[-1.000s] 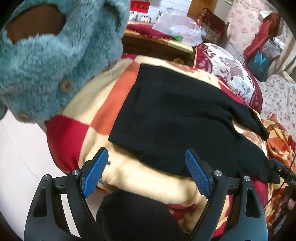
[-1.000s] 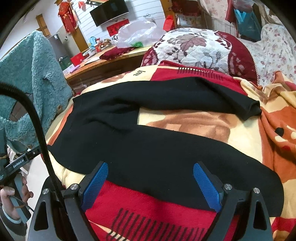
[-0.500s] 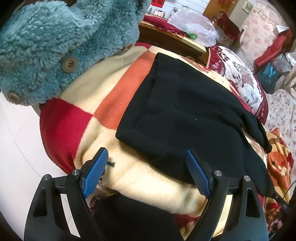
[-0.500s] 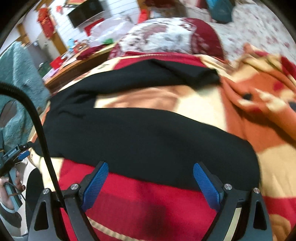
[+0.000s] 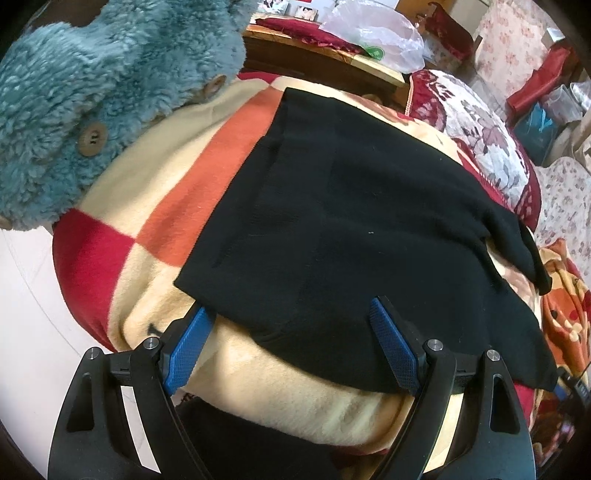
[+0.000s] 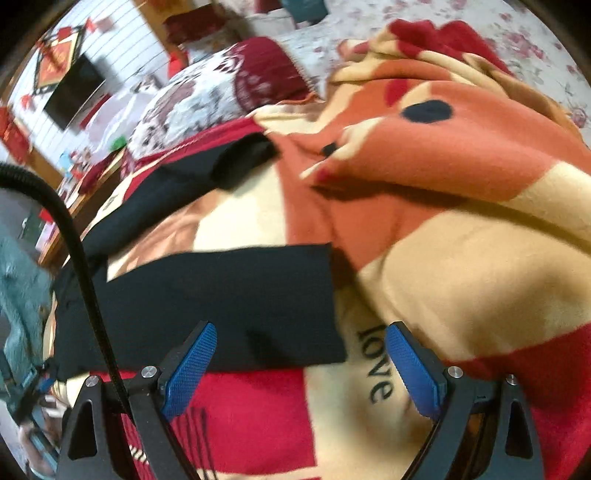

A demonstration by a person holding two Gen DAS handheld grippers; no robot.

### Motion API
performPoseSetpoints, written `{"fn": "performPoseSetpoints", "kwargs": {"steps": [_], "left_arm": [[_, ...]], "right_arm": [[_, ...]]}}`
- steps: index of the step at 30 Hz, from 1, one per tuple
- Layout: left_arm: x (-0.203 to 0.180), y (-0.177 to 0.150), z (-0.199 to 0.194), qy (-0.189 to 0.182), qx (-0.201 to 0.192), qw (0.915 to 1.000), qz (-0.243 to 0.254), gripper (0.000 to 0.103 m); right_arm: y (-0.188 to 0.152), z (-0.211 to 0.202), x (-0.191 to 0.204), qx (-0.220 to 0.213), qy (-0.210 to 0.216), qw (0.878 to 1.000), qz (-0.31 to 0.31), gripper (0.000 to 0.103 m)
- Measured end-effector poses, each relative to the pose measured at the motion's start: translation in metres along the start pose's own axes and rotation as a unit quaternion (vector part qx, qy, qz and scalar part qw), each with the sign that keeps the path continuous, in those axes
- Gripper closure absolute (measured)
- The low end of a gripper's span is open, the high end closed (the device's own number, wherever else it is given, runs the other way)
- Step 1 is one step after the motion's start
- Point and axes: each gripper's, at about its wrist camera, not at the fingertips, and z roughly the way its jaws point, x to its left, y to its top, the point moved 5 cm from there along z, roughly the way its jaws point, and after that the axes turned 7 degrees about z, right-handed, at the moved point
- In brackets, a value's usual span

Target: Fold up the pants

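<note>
Black pants (image 5: 351, 221) lie spread flat on a red, orange and cream blanket (image 5: 177, 206), legs apart. My left gripper (image 5: 291, 347) is open, its blue pads at the waistband's near corner, empty. In the right wrist view the near leg (image 6: 221, 306) ends in a cuff just ahead of my right gripper (image 6: 299, 365), which is open and empty over the blanket (image 6: 461, 280). The far leg (image 6: 207, 173) lies beyond.
A teal fleece garment (image 5: 92, 103) with wooden buttons hangs at the left. A floral pillow (image 5: 487, 140) and a wooden desk with a plastic bag (image 5: 373, 33) stand behind. The blanket is bunched up at the right (image 6: 443, 122). White floor lies to the left.
My left gripper has moved in close to the waistband corner. My right gripper has swung right along the near leg to its cuff end. Both stay open.
</note>
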Motion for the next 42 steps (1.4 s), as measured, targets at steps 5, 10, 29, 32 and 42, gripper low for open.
{"fn": "performPoseSetpoints", "kwargs": {"steps": [5, 10, 29, 32, 42], "left_arm": [[-0.005, 0.002, -0.013, 0.021, -0.021, 0.9994, 0.017, 0.018], [-0.019, 0.009, -0.040, 0.042, -0.066, 0.9957, 0.050, 0.018], [-0.204, -0.006, -0.002, -0.082, -0.026, 0.9739, 0.210, 0.018], [-0.216, -0.015, 0.013, -0.082, -0.010, 0.9713, 0.223, 0.018], [-0.221, -0.024, 0.020, -0.059, -0.020, 0.9689, 0.239, 0.018]], "right_arm": [[0.031, 0.010, 0.007, -0.007, 0.007, 1.000, -0.014, 0.010], [0.040, 0.043, 0.005, 0.057, 0.041, 0.997, 0.010, 0.026], [0.045, 0.041, 0.014, -0.032, -0.082, 0.987, -0.133, 0.088], [0.040, 0.049, 0.003, -0.006, -0.061, 0.992, -0.107, 0.088], [0.025, 0.017, 0.048, -0.006, 0.033, 0.993, -0.116, 0.064]]}}
